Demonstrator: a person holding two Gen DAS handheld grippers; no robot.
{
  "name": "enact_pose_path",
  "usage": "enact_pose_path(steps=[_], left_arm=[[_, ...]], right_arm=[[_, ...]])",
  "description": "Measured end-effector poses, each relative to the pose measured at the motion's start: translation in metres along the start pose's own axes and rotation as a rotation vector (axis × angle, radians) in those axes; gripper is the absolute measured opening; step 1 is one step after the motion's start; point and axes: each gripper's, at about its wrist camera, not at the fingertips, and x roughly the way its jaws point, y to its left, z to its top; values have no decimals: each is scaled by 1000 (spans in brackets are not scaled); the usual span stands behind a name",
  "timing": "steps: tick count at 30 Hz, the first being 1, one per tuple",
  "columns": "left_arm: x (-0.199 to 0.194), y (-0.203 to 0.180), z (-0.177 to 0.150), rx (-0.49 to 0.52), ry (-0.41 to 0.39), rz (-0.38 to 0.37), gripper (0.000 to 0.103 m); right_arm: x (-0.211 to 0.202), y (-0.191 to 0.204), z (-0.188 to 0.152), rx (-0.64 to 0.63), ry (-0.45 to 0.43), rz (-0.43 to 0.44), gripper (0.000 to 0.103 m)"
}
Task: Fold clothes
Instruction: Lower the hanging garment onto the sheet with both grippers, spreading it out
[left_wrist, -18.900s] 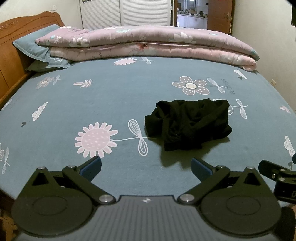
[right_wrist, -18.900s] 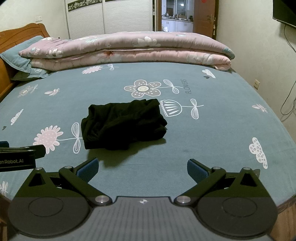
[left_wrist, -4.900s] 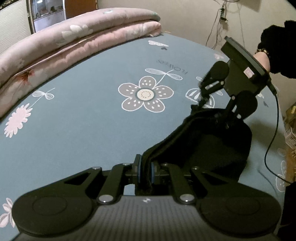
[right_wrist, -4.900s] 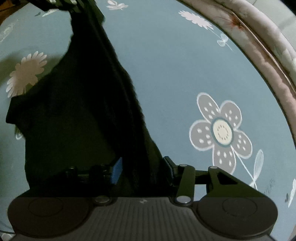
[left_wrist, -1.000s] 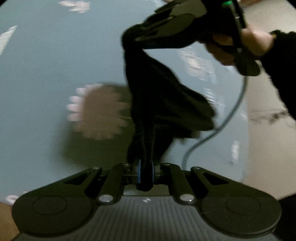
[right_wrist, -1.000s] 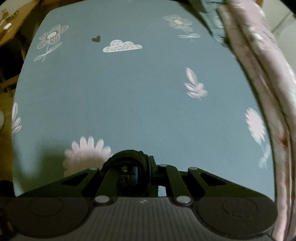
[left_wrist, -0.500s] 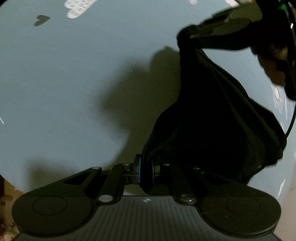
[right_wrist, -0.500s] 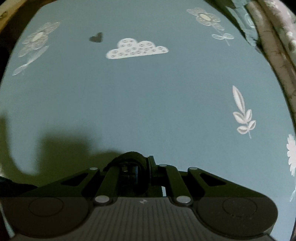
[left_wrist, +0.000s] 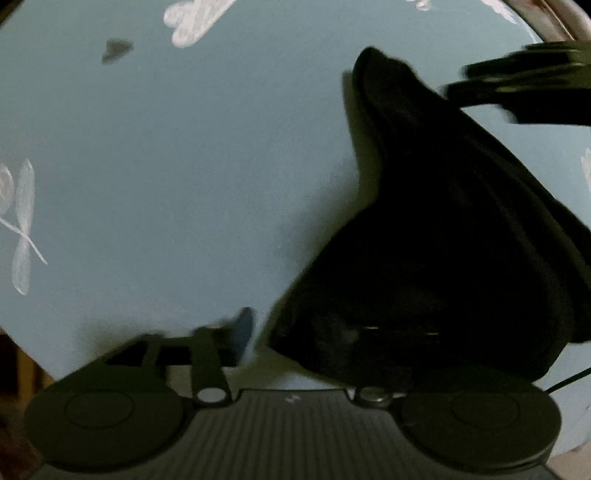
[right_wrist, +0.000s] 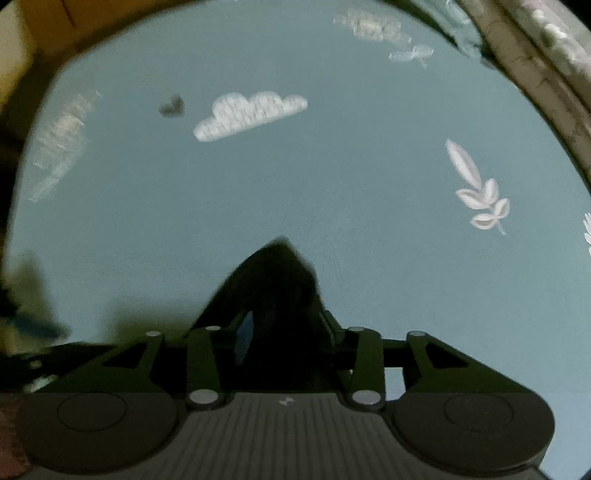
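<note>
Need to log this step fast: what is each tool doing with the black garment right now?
Left tool: jaws opening, black garment beside them, released.
Right tool: jaws opening, garment corner between them, not pressed.

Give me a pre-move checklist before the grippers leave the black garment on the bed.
1. Left gripper letting go: ok, jaws opening; its right finger is hidden under the cloth.
2. Right gripper letting go: ok, jaws opening, a peak of cloth between them.
3. Black fabric garment down on the blue-grey printed bedsheet: ok.
4. Garment flat and smooth: not ok, it lies bunched, one corner drawn to a point.
5. Fabric free of both grippers' fingers: cannot tell.
</note>
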Motion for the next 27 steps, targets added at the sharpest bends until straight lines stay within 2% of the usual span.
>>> enact_pose_path(steps=[1,4,6,9,14,17,20,23,27], left_arm=[[-6,-1,-2,5,-5,14,57],[-23,1,-8,15,-18,25,57],[-33,-11,-8,66,-37,16,57],[-52,-40,-13,222,-62,0,56],[-61,-115,-19,508,-97,-67,56],[-58,-167,-20,666,-130,-89,54],[-55,-222,-28,807,-195,-79,54],[-46,-262,-36,854,-234,-94,54],[-31,-314,-54,914,-254,-120,55]], right_arm=[[-19,-5,-7,17,-20,8,56],[-72,-20,-37,96,-57,23,56],[-103,-29,-67,175,-67,-1,56],[-145,-40,-126,312,-58,-70,56],[-189,-49,-239,521,33,-224,56],[-207,-54,-304,637,70,-298,56],[-207,-66,-346,700,87,-360,54],[-203,-82,-375,720,79,-385,50],[-199,-98,-398,661,26,-389,49]])
